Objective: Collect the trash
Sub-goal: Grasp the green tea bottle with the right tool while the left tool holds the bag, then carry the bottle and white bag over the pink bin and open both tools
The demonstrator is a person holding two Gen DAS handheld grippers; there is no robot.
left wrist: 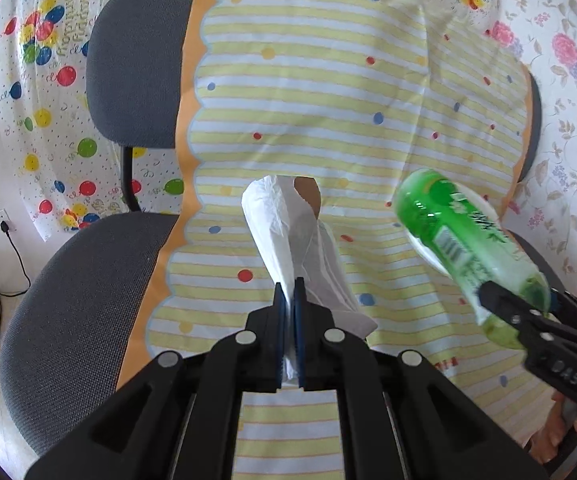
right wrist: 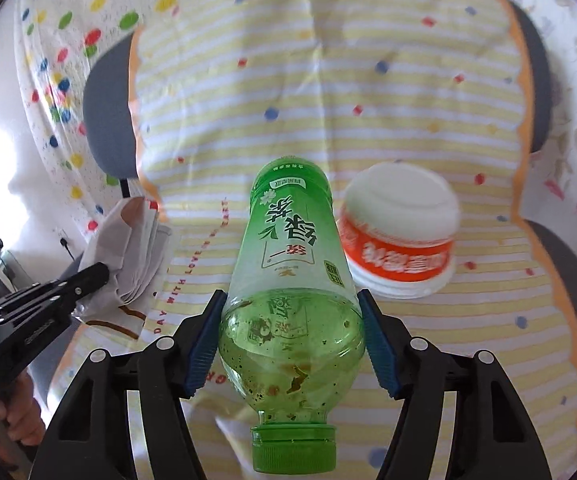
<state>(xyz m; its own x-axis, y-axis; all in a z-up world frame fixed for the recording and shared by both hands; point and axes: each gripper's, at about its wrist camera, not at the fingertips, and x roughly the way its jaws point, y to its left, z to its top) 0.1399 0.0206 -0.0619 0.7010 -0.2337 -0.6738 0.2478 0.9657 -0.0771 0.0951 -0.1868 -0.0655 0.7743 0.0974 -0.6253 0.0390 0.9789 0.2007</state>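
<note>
My left gripper (left wrist: 289,292) is shut on a white plastic bag (left wrist: 288,232), which stands up from between its pads above the chair seat. In the right wrist view the same bag (right wrist: 136,248) hangs from that left gripper (right wrist: 100,272) at the left. My right gripper (right wrist: 291,300) is shut on a green plastic bottle (right wrist: 288,240). The pads press on its lower body, the green cap points toward the camera, and a little liquid with dark specks sits inside. In the left wrist view the bottle (left wrist: 460,240) is at the right, raised above the cloth.
An upturned white and orange instant-noodle bowl (right wrist: 400,232) lies on the yellow striped cloth (left wrist: 308,100) draped over a grey office chair (left wrist: 68,280). Balloon-print sheeting (left wrist: 48,60) hangs behind and a floral cloth (left wrist: 568,120) at the right. A hand (right wrist: 4,412) grips the left tool.
</note>
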